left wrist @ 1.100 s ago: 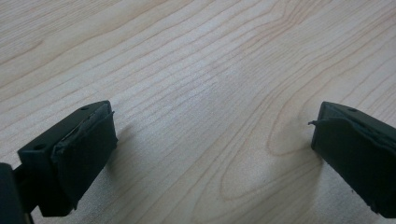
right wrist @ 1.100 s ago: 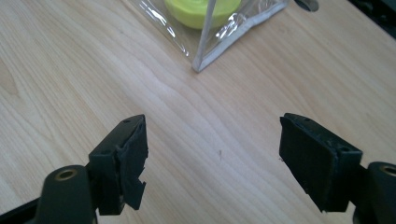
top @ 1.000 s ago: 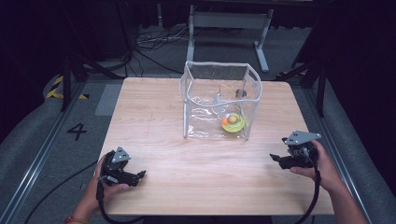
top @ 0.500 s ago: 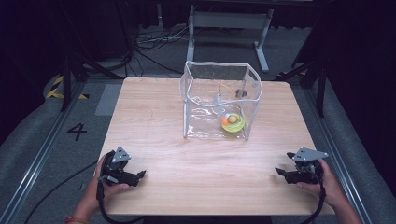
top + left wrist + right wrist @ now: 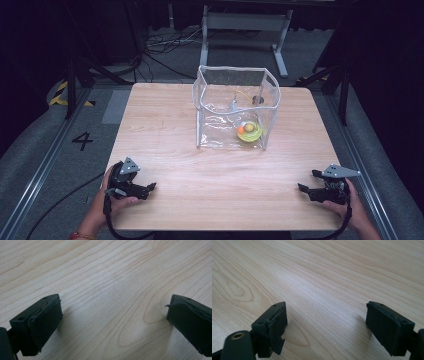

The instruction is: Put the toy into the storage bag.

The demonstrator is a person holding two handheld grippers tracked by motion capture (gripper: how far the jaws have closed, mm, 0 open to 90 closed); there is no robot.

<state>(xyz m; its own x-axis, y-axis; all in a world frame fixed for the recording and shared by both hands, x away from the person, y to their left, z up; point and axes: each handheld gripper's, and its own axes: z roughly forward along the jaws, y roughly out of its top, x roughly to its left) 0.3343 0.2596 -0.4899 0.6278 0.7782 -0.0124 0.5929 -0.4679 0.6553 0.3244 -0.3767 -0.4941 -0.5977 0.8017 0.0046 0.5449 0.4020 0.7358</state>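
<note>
Two grippers: both rest at the table's (image 5: 210, 165) near edge, well apart from the clear bag (image 5: 235, 107).
Left gripper (image 5: 145, 189): jaws spread, empty.
Right gripper (image 5: 306, 189): jaws spread, empty; has dropped nearer the person within a second.
Bag contents: yellow-green ring (image 5: 250, 133) with orange ball (image 5: 240, 129), untouched.
Meaning: likely a rest pose.

High view: fixed camera above near edge of light wooden table (image 5: 165, 130), facing forward and down; whole tabletop in frame, dark floor and cables across top. Clear plastic open-topped box (image 5: 235, 111) at frame centre, left black two-jaw gripper (image 5: 148, 188) lower left, right black two-jaw gripper (image 5: 306, 189) lower right.

Left gripper view: camera on gripper, very close to tabletop (image 5: 107, 285), looking along own jaws rising from bottom corners.

Right gripper view: same arrangement, equally close above wood grain (image 5: 324, 282).

Shared: all three views take in wooden tabletop.
</note>
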